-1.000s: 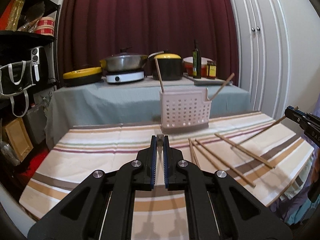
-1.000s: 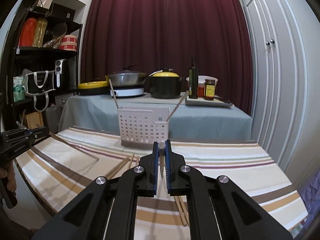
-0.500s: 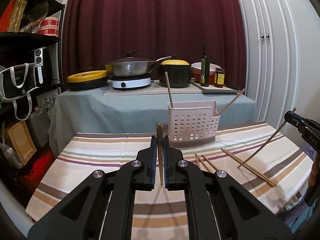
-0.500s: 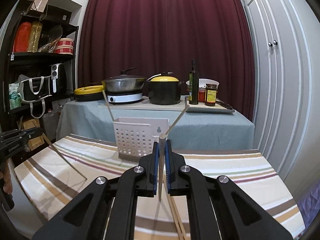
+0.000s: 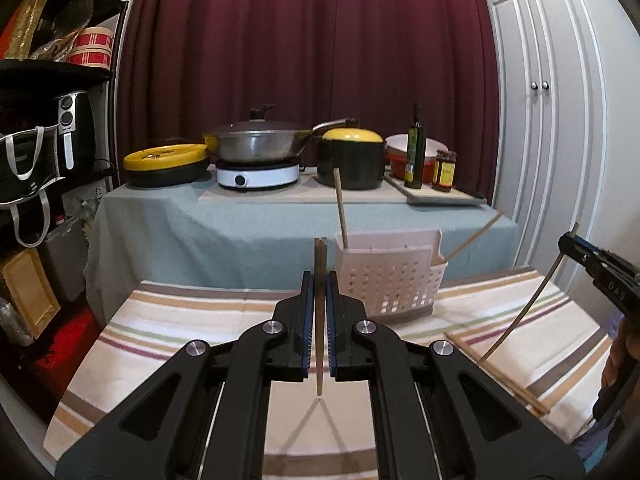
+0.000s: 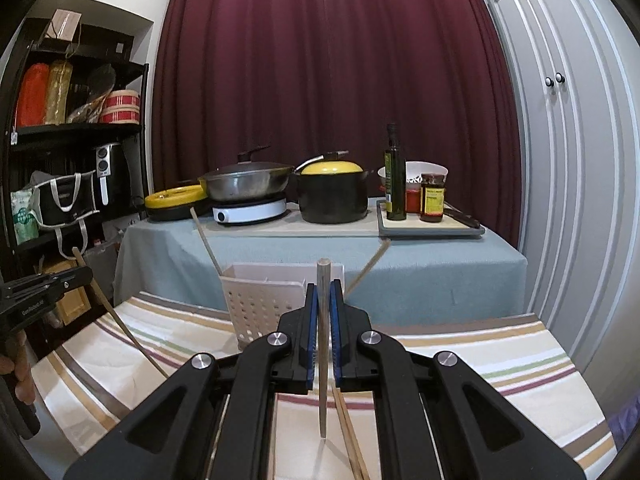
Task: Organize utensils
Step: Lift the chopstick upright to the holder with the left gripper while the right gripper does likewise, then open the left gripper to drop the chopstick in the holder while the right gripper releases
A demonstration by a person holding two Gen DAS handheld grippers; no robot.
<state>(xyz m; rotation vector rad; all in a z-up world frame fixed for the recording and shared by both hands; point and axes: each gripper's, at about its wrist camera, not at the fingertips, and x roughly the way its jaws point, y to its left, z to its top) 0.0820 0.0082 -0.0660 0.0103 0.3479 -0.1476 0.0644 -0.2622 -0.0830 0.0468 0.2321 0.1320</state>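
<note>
My left gripper (image 5: pixel 319 280) is shut on a wooden chopstick (image 5: pixel 319 320) held upright, its tip hanging just above the striped cloth. My right gripper (image 6: pixel 324 292) is shut on another upright chopstick (image 6: pixel 322 344). A white perforated utensil basket (image 5: pixel 394 280) stands ahead on the table with two chopsticks leaning in it; in the right wrist view the basket (image 6: pixel 264 300) sits just left of my fingers. Each view shows the other gripper at its edge: the right gripper (image 5: pixel 592 268) and the left gripper (image 6: pixel 44 284), each with its chopstick. Loose chopsticks (image 5: pixel 496 372) lie on the cloth.
The striped tablecloth (image 5: pixel 180 340) covers the near table. Behind it a grey-covered table (image 5: pixel 240 232) carries a wok, a yellow-lidded pot, a bottle and jars. Black shelves (image 5: pixel 48 120) stand at the left, white cupboard doors (image 5: pixel 552 140) at the right.
Both grippers have risen with their chopsticks, lifting them off the cloth to an upright hang, and moved closer to the basket.
</note>
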